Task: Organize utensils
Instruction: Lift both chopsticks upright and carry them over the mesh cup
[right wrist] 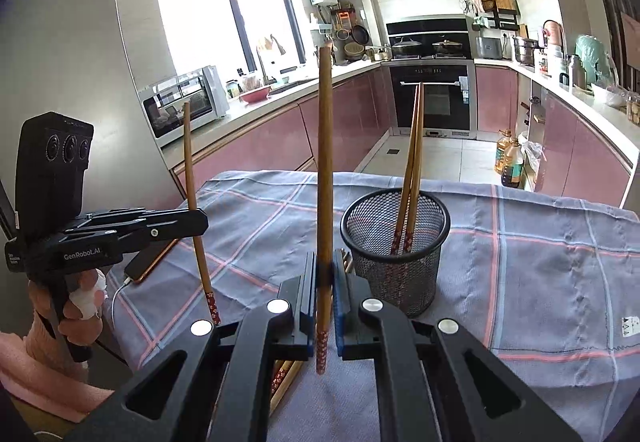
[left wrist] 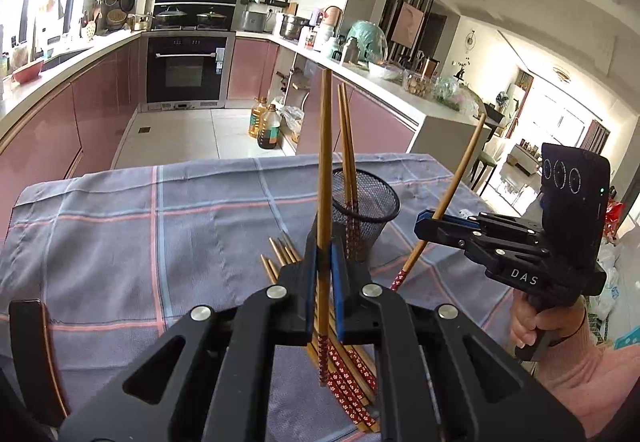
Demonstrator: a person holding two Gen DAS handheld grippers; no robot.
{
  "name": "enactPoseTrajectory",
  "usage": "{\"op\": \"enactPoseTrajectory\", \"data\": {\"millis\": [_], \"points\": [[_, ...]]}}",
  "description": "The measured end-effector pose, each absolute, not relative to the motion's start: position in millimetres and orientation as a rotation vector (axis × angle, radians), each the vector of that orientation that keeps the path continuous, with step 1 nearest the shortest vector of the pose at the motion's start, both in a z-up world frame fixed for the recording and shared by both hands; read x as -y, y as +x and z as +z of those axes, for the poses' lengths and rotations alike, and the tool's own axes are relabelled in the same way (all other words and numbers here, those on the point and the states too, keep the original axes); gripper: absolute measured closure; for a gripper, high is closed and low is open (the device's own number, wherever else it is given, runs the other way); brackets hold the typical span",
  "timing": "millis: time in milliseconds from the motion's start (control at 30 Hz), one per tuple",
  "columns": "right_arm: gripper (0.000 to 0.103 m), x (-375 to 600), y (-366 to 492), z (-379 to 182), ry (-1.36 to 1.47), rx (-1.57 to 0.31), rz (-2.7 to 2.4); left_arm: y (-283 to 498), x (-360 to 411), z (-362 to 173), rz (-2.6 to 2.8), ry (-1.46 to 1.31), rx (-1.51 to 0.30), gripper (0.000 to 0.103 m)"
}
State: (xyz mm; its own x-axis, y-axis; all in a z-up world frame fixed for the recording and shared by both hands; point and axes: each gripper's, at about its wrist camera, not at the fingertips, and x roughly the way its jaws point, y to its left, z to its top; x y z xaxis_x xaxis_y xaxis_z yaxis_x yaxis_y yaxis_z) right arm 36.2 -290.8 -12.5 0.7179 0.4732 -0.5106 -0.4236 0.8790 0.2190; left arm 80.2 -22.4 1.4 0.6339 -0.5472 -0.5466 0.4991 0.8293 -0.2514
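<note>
Two chopsticks (right wrist: 412,177) occupy the mesh cup (right wrist: 396,254) beside phone (right wrist: 150,260).

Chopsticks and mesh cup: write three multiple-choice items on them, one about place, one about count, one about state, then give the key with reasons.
1. Where does the black mesh cup stand?
A. on the checked cloth
B. on the kitchen floor
C. on the counter by the oven

2. How many chopsticks stand in the cup?
A. none
B. two
C. five

3. What is the state of the two grippers?
A. both open and empty
B. only the left one holds something
C. each shut on one chopstick

Key:
1 A: the cup's base rests on the checked cloth covering the table.
2 B: two chopsticks lean together inside, patterned ends down.
3 C: the left gripper has its jaws pinched on an upright chopstick, and the right gripper on another chopstick.
</note>
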Motion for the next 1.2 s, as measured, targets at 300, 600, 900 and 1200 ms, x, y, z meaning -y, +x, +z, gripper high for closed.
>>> {"op": "enactPoseTrajectory", "data": {"millis": [300,600,900,1200], "points": [[0.097,302.0,46.9,21.5,0.082,-0.508,0.474,93.7,40.4,39.1,-0.632,-0.127,-0.546,0.096],[0.097,314.5,60.7,55.6,0.086,-0.419,0.445,115.9,71.0,74.3,-0.645,-0.153,-0.446,0.096],[0.097,312.9,86.7,45.3,0.058,-0.444,0.397,152.8,96.4,70.5,-0.598,-0.155,-0.433,0.096],[0.097,302.6,108.9,8.8,0.039,-0.582,0.395,175.9,119.6,32.7,-0.618,-0.069,-0.550,0.096]]}}
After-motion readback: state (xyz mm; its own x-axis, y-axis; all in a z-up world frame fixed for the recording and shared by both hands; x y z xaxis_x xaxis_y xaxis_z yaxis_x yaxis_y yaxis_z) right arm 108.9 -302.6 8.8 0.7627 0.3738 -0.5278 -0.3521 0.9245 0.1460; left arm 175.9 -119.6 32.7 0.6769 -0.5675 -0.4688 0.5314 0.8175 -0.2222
